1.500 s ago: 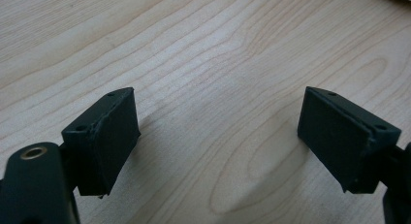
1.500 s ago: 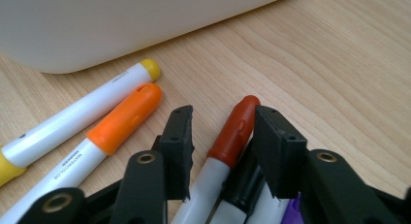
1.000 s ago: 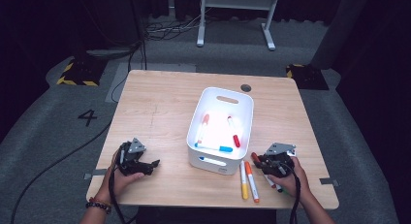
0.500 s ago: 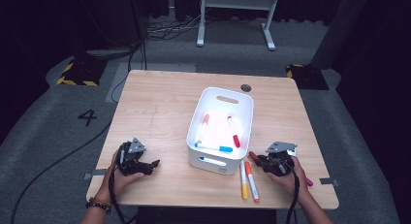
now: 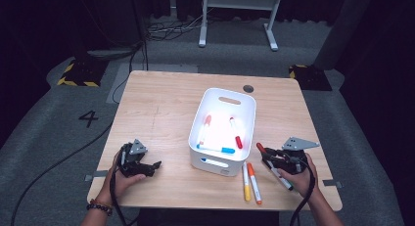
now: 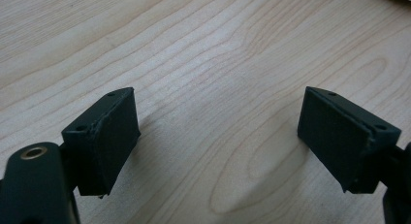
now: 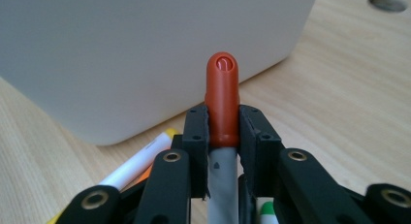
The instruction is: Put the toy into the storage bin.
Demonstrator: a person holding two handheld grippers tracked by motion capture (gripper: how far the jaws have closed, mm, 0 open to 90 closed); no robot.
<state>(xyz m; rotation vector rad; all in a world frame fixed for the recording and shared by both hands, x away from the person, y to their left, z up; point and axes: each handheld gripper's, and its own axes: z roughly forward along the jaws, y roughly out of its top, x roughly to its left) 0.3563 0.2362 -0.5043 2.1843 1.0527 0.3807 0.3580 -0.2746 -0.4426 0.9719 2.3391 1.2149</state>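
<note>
My right gripper (image 5: 268,157) is shut on a grey marker with a red cap (image 5: 261,148), held just above the table to the right of the white bin (image 5: 215,165). In the right gripper view the red cap (image 7: 222,95) sticks out past the pads (image 7: 196,136) and points at the bin's wall (image 7: 145,54). Inside the bin lie an orange-capped marker (image 5: 204,128), a red one (image 5: 236,133) and a blue one (image 5: 215,149). My left gripper (image 5: 149,167) rests on the table at the front left. Its jaws are open (image 6: 218,136) over bare wood.
A yellow marker (image 5: 245,181) and an orange marker (image 5: 254,182) lie side by side in front of the bin. A green-tipped marker (image 7: 266,212) lies under my right gripper. A round cable hole (image 5: 248,88) sits behind the bin. The table's front edge is close to both hands.
My right gripper has risen a little with the red-capped marker in its jaws, lifting it off the table. The left gripper has stayed where it was.
</note>
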